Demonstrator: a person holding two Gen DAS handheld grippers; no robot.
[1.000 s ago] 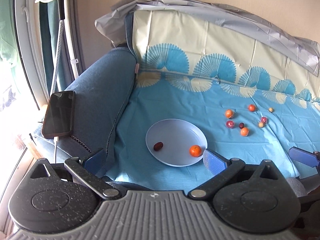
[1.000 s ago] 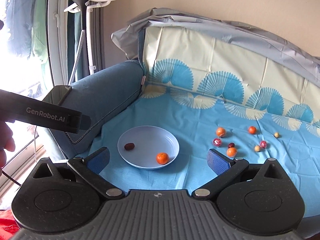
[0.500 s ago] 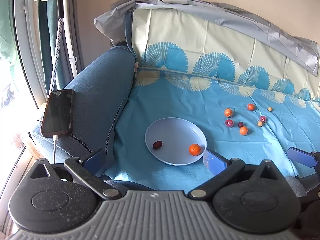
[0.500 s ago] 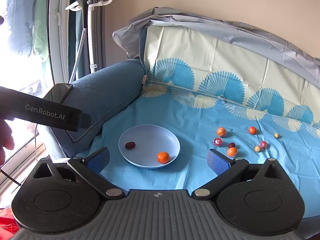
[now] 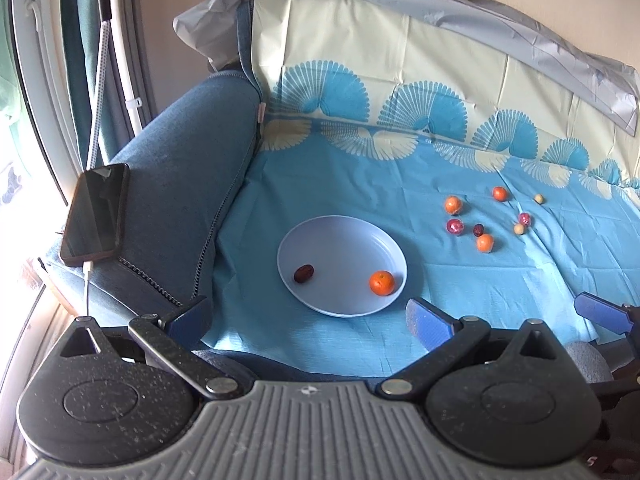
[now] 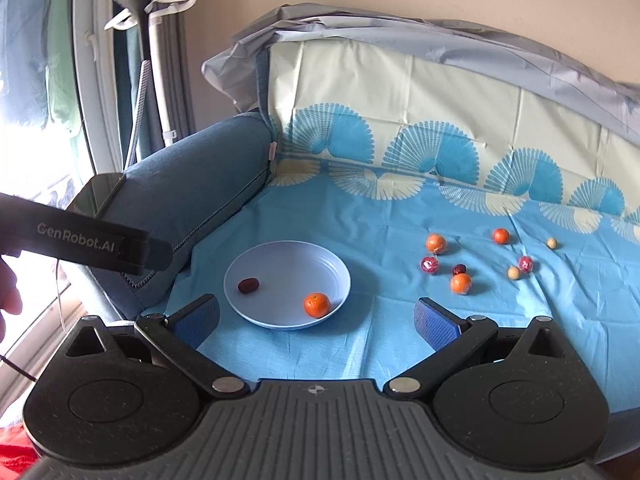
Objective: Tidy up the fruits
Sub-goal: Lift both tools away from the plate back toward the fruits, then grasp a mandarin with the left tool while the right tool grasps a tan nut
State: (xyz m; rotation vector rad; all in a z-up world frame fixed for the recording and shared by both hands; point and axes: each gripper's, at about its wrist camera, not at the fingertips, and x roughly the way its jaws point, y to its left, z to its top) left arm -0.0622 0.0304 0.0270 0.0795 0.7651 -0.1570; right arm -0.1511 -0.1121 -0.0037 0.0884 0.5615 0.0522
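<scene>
**Ana:** Right wrist view first: the right gripper hangs with its jaws spread wide and nothing between them, just short of the plate. The left gripper is spread and empty too, also on the plate's near side.

**Ben:** What's in the plate?

**Ana:** A tangerine by its near rim and a dark date toward its left.

**Ben:** And the loose fruit?

**Ana:** Beyond the plate, off to its right on the blue cloth: three small oranges, two pink-wrapped ones, another date, two pale beige balls.

**Ben:** How will they handle?

**Ana:** Light and round, I'd judge, likely to roll on soft cloth. Pinch each across its widest part, gently; the skins look soft, and the wrapped ones may be slippery.
</scene>
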